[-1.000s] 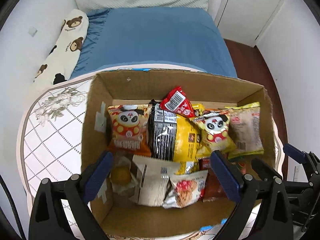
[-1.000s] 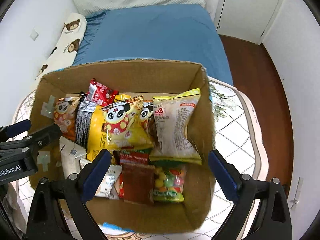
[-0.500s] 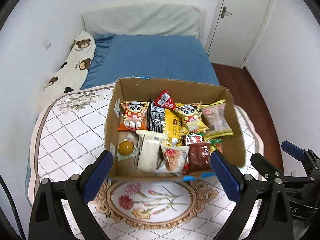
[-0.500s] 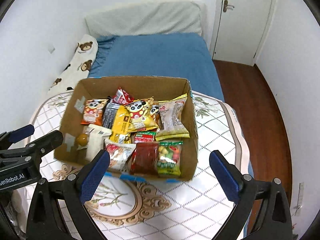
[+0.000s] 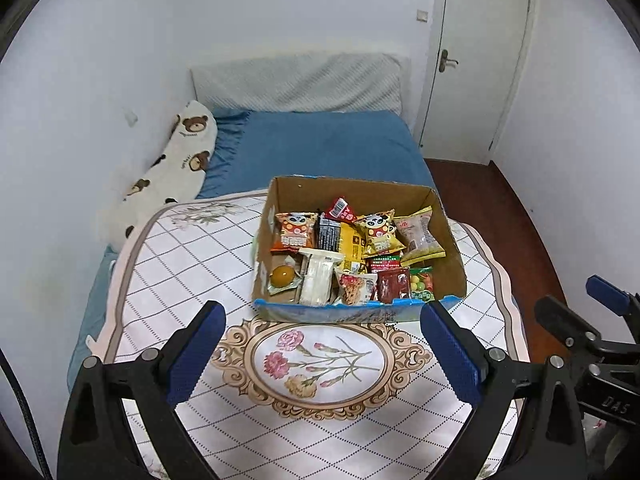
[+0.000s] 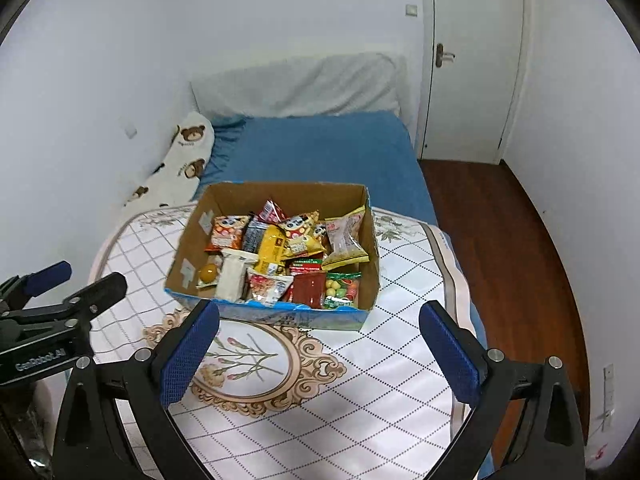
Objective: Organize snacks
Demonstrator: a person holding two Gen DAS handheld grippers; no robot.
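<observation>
- Cardboard box [image 5: 452,248] with a blue-printed front edge sits on the quilted, flower-patterned cover [image 5: 320,364] of a table, at the far side near a blue bed [image 5: 320,148]; its top is open.
- Snack packets fill the box: an orange panda bag [image 5: 294,231] at back left, a yellow panda bag [image 5: 378,232] beside a pale peanut-type pack [image 5: 420,234] at back right, though its print is too small to read for certain.
- Front row holds a round yellow item in clear wrap [image 5: 282,276], a white packet [image 5: 318,278], a dark red packet [image 5: 394,286] and a bag of coloured candies [image 5: 421,282].
- Left gripper [image 5: 322,360] hangs over the floral medallion, short of the box, blue-padded fingers [image 5: 196,354] spread wide with nothing between them.
- Right gripper [image 6: 318,354] hovers beside it, likewise short of the box, fingers [image 6: 450,356] wide apart and empty.
</observation>
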